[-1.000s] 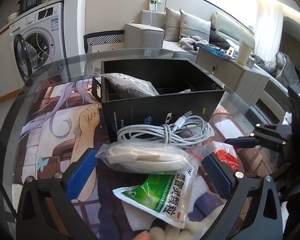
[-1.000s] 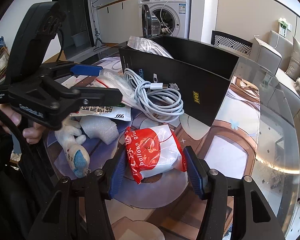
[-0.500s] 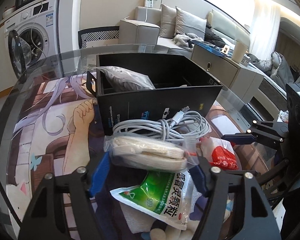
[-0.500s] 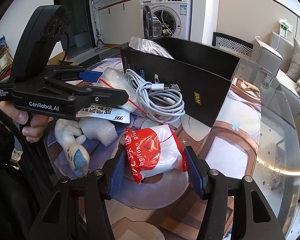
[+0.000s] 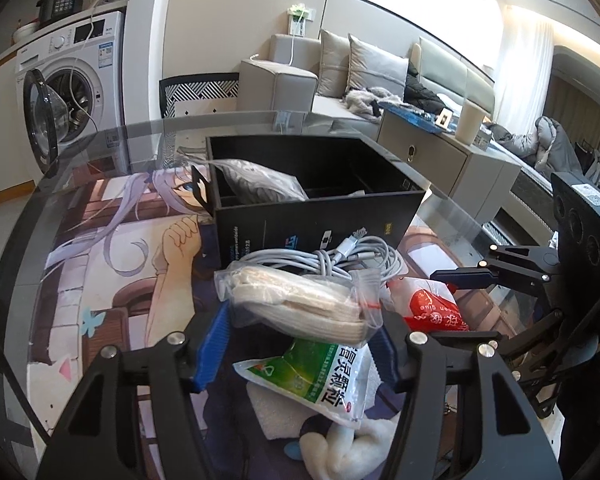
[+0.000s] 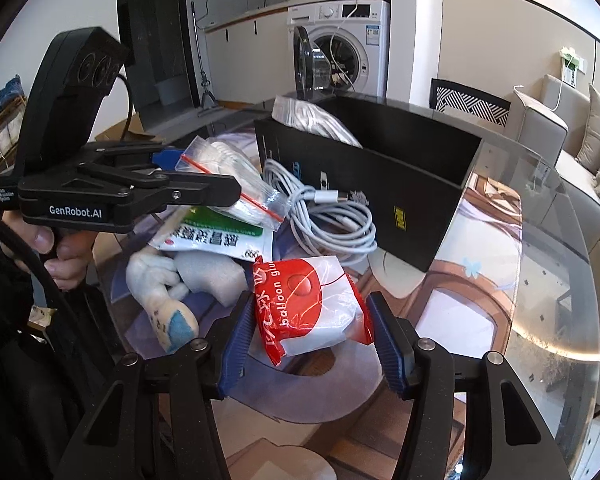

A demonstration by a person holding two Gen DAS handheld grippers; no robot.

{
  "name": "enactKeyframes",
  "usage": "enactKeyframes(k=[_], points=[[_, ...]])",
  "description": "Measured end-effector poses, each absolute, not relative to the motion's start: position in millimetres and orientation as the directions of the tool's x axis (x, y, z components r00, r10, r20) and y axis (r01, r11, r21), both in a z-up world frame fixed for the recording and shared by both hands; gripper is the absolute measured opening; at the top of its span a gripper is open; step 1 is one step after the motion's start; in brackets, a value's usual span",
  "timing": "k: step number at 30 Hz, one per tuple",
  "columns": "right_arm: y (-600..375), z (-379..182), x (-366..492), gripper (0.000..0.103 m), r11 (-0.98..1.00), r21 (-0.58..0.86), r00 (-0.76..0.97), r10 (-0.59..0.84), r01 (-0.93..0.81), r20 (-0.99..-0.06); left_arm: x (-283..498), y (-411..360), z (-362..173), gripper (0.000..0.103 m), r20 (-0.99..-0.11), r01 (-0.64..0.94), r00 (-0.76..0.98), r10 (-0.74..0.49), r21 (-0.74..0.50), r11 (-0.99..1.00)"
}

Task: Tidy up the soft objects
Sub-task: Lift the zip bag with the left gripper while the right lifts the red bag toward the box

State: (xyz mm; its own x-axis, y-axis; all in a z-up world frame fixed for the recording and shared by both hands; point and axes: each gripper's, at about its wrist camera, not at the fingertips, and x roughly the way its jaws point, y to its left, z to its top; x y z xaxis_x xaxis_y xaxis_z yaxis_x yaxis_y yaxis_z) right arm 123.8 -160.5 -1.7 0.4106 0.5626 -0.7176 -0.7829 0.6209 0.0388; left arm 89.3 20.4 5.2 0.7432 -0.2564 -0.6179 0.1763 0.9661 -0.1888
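Observation:
My left gripper (image 5: 300, 344) is shut on a clear zip bag of white pads (image 5: 300, 304) and holds it above the table; it also shows in the right wrist view (image 6: 228, 172). My right gripper (image 6: 308, 344) is shut on a red and white balloon glue packet (image 6: 308, 308), also seen in the left wrist view (image 5: 428, 308). A black open box (image 5: 320, 216) stands behind, with a grey bagged item (image 5: 260, 184) inside. A coiled white cable (image 6: 328, 220), a green sachet (image 5: 320, 372) and a white plush toy (image 6: 160, 292) lie in front of the box.
The round glass table (image 5: 40, 240) has an anime print mat under it. A washing machine (image 5: 72, 88) stands beyond the far left edge, a sofa (image 5: 340, 76) and a low cabinet (image 5: 440, 156) beyond the far right.
My left gripper has closed on the zip bag of pads and lifted it off the pile. My right gripper has stayed still on the balloon glue packet.

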Motion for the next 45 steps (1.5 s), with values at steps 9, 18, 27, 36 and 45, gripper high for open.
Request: enactKeyframes(k=[9, 18, 27, 36, 45], points=[[-164, 15, 117, 0.057, 0.612, 0.029, 0.437, 0.596, -0.791, -0.674, 80, 29, 26, 0.061, -0.565, 0.175, 0.787, -0.248, -0.181, 0.968], [-169, 33, 108, 0.056, 0.612, 0.005, 0.472, 0.615, -0.791, -0.632, 74, 34, 36, 0.061, -0.533, 0.178, 0.808, -0.253, -0.188, 0.966], [-170, 53, 102, 0.056, 0.660, -0.022, 0.555, 0.612, -0.751, -0.564, 77, 37, 51, 0.061, -0.492, 0.175, 0.835, -0.245, -0.185, 0.967], [-162, 63, 116, 0.056, 0.721, -0.033, 0.628, 0.579, -0.692, -0.520, 99, 42, 61, 0.061, -0.461, 0.154, 0.859, -0.223, -0.182, 0.971], [-151, 70, 138, 0.056, 0.765, -0.031, 0.673, 0.546, -0.643, -0.498, 115, 43, 61, 0.061, -0.428, 0.163, 0.870, -0.244, -0.216, 0.963]])
